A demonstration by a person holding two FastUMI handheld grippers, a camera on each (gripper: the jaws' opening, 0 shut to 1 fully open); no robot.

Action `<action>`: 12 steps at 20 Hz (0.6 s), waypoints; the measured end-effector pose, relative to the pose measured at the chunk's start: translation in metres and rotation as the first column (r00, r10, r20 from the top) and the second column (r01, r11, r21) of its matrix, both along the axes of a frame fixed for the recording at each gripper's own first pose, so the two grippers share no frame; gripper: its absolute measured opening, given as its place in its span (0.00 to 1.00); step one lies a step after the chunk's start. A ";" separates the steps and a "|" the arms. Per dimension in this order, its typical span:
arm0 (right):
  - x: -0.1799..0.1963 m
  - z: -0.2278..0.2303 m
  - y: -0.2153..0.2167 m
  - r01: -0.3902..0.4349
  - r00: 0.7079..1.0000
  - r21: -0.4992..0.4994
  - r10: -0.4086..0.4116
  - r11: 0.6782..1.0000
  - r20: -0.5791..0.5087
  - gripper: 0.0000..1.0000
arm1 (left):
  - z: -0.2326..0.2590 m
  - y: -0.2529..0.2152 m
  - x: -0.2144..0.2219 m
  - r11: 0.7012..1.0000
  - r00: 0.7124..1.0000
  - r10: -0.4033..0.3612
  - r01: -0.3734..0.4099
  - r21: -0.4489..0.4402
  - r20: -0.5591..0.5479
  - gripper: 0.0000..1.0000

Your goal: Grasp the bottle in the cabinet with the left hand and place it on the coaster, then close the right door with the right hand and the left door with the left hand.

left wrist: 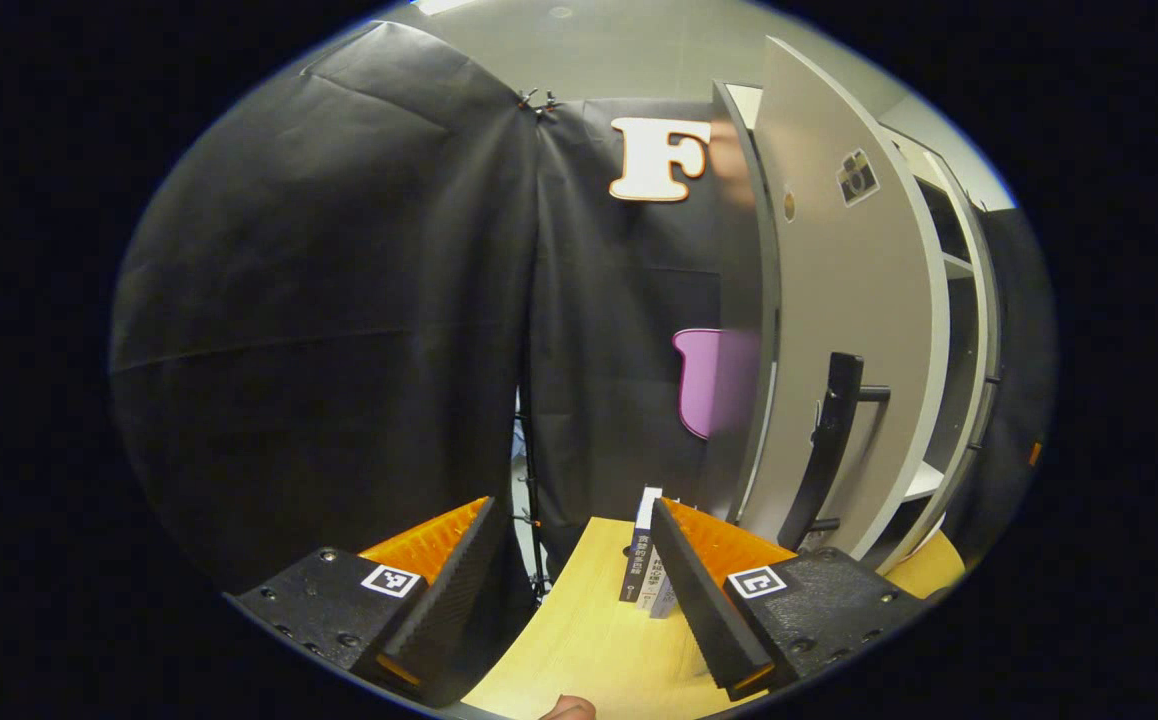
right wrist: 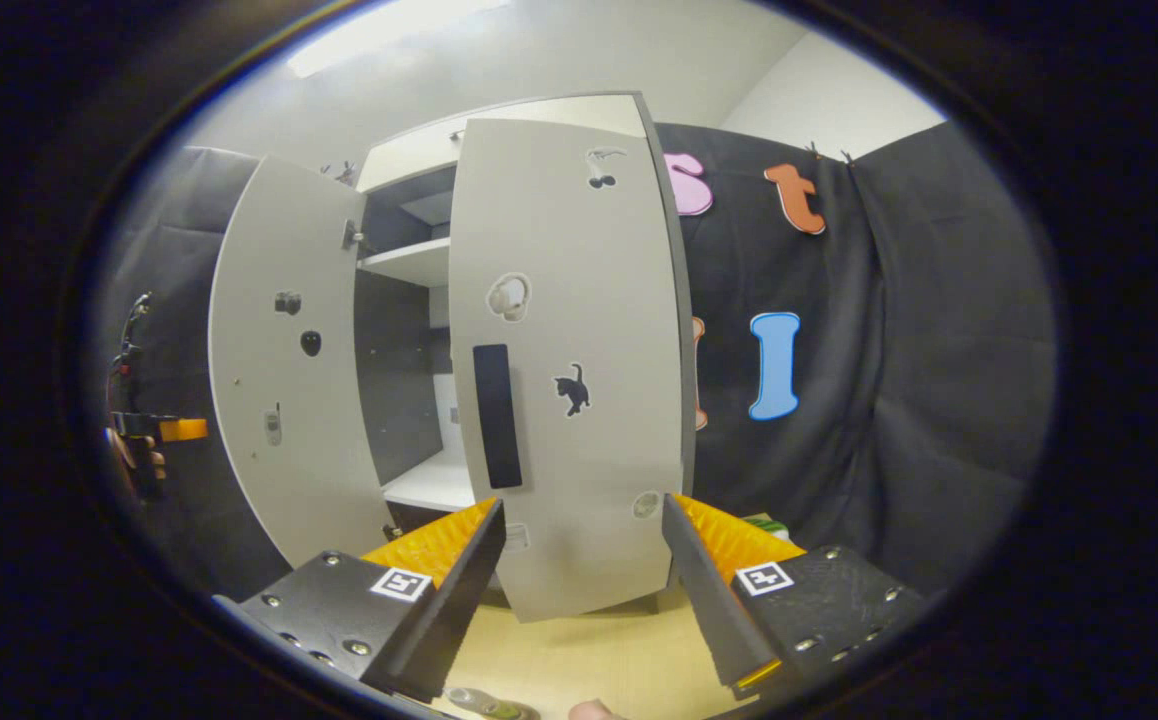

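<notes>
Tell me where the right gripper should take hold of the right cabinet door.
Take the dark vertical handle on the right door, coming straight at the door's front. It is a tall, narrow bar, so the open right gripper can straddle its sides.

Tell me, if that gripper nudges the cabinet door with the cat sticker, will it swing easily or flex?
The right door looks like a rigid flat panel, so it probably won't flex. It stands ajar, so a push should swing it. Its smooth face may let the right gripper slide.

the right door [right wrist: 569, 360] hides most of the cabinet's inside from your right gripper view, so you can't make out any bottle there. at the worktop's [right wrist: 579, 665] near edge a small greenish thing [right wrist: 484, 703] is cut off, too little to name.
</notes>
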State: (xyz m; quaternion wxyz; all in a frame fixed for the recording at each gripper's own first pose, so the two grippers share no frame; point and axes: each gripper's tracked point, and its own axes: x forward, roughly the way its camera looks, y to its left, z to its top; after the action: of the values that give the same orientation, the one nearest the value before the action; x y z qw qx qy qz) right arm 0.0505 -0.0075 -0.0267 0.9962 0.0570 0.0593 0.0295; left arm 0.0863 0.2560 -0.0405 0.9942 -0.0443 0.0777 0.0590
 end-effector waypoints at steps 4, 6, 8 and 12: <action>-0.005 0.001 -0.005 -0.003 1.000 -0.011 0.003 1.000 0.007 0.95 | -0.004 -0.028 0.023 0.998 0.998 -0.064 0.064 0.009 -0.026 0.96; -0.009 0.005 -0.012 0.003 1.000 0.003 -0.003 1.000 0.022 0.98 | -0.002 -0.048 0.031 0.994 0.993 -0.110 0.111 0.017 -0.037 0.93; -0.012 0.003 -0.019 0.005 1.000 0.014 -0.006 1.000 0.019 0.95 | 0.003 -0.055 0.038 0.990 0.992 -0.120 0.122 0.071 -0.031 1.00; -0.019 0.000 -0.034 0.025 0.999 0.035 -0.026 0.999 0.018 0.95 | 0.007 -0.059 0.031 0.990 0.996 -0.087 0.088 0.113 -0.018 0.88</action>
State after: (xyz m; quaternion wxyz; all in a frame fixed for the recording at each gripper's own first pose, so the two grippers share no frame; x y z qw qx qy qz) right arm 0.0312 -0.0416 -0.0268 0.9959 0.0747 0.0487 0.0184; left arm 0.1177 0.1970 -0.0340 0.9963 0.0161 0.0825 0.0200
